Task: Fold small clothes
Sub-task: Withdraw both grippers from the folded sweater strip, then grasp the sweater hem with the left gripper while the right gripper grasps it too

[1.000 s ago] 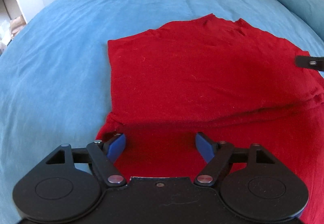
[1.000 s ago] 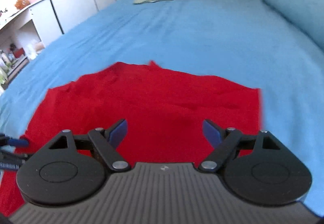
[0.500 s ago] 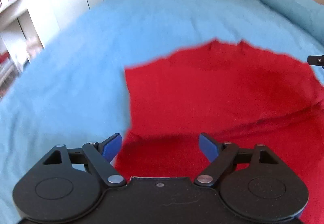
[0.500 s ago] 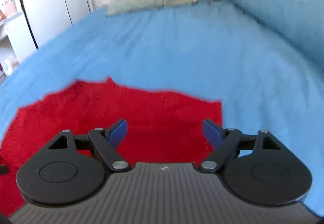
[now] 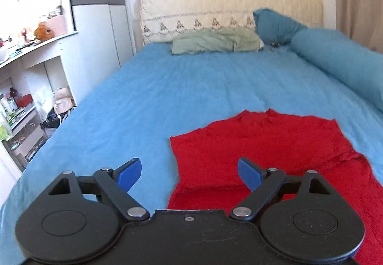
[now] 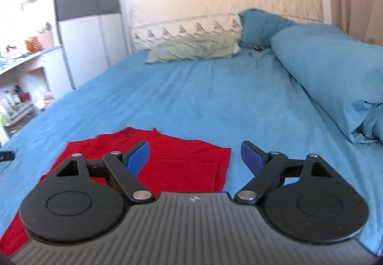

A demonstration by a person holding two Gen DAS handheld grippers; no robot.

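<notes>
A red garment (image 5: 263, 145) lies flat on the blue bed, with a folded layer over its near part; it also shows in the right wrist view (image 6: 182, 159). My left gripper (image 5: 189, 175) is open and empty, raised above the garment's left edge. My right gripper (image 6: 195, 158) is open and empty, raised above the garment's right edge. The garment's near end is hidden behind both gripper bodies. A dark tip of the left gripper (image 6: 6, 155) shows at the far left of the right wrist view.
The blue bedsheet (image 5: 191, 87) stretches to a cream headboard (image 5: 227, 11). A green pillow (image 5: 215, 43) and blue pillows (image 6: 330, 68) lie at the far and right sides. Shelves and a wardrobe (image 5: 28, 73) stand left of the bed.
Both grippers have lifted and pulled back from the garment, so the views now tilt up to the headboard. Both stay open and empty. The garment has not moved.
</notes>
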